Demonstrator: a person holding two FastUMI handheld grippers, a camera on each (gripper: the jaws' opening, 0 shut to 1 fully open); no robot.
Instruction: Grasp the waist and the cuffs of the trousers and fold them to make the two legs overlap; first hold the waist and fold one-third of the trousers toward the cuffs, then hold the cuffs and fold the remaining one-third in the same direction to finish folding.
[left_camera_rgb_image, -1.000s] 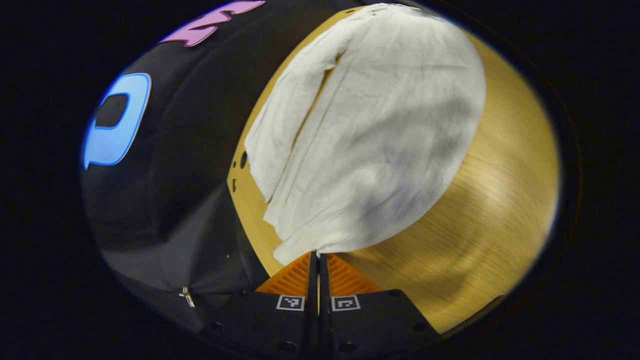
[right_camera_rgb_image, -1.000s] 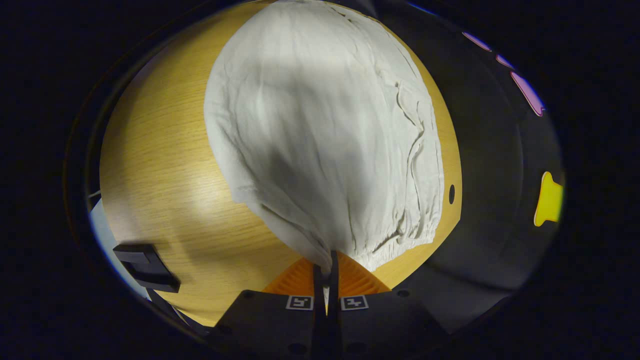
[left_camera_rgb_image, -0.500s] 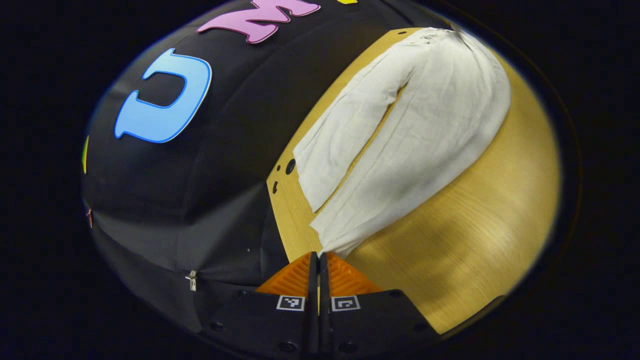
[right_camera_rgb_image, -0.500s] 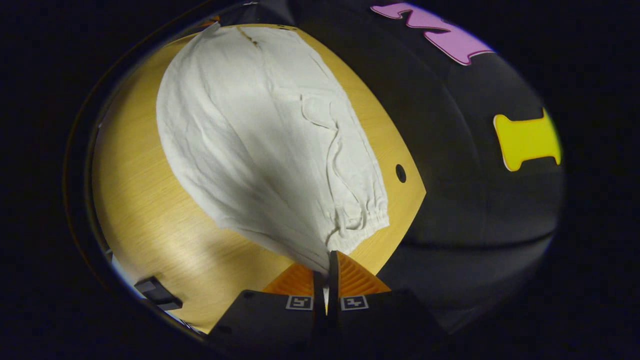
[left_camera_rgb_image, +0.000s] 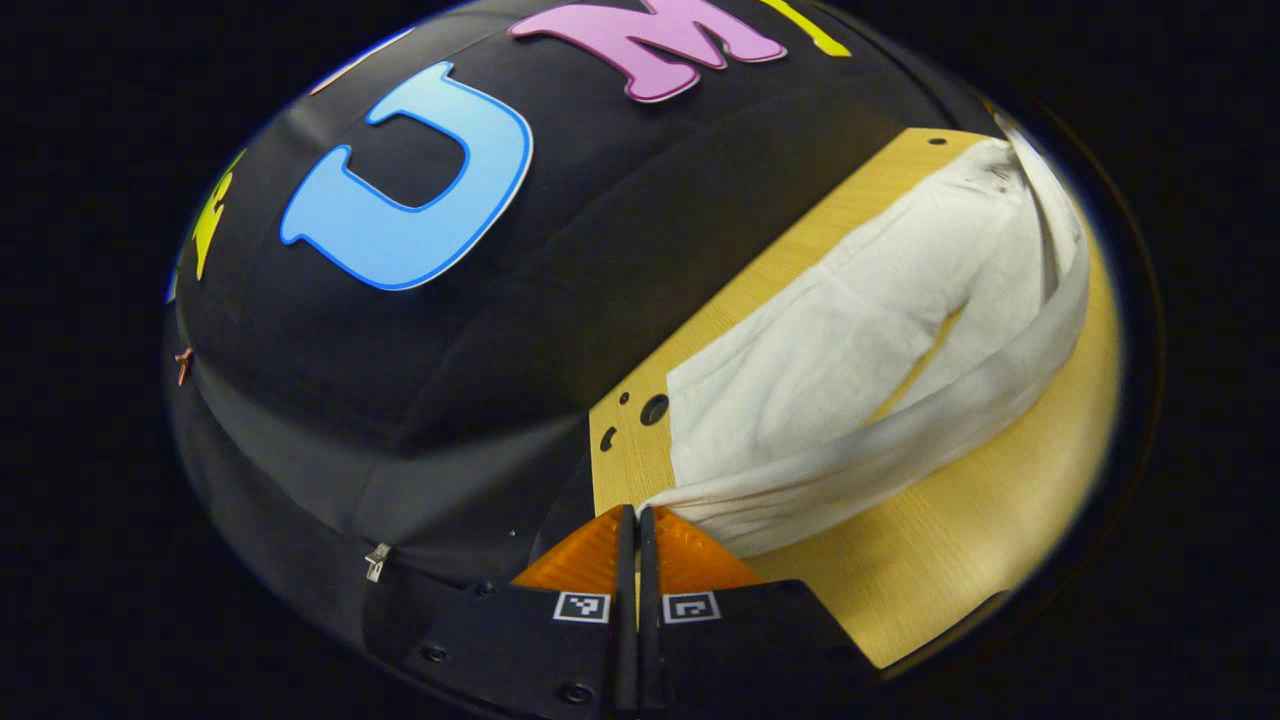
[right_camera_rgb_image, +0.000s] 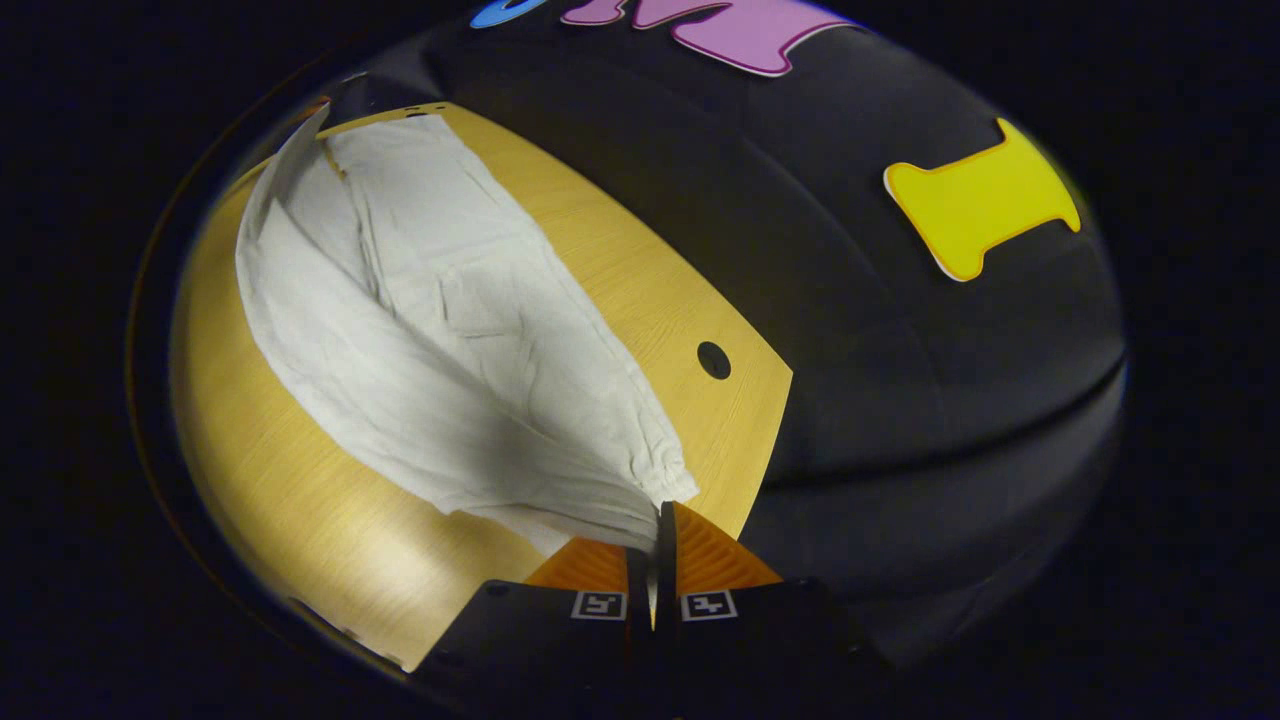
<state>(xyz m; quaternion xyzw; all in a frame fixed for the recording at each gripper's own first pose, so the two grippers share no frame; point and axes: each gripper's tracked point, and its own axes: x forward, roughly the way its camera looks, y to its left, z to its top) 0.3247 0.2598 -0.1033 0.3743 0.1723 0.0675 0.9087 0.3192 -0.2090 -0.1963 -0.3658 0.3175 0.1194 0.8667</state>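
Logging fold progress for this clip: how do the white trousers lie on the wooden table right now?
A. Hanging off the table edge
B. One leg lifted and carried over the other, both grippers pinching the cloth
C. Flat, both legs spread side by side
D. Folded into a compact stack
B: the left gripper and the right gripper each pinch an end of the trousers, whose near leg arcs above the far leg on the table.

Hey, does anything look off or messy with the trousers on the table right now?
Nothing looks damaged or spilled. The white trousers are mid-fold on the wooden table: the left gripper and right gripper each pinch one end, carrying one leg over the other. The legs do not overlap fully yet, so a gap shows between them.
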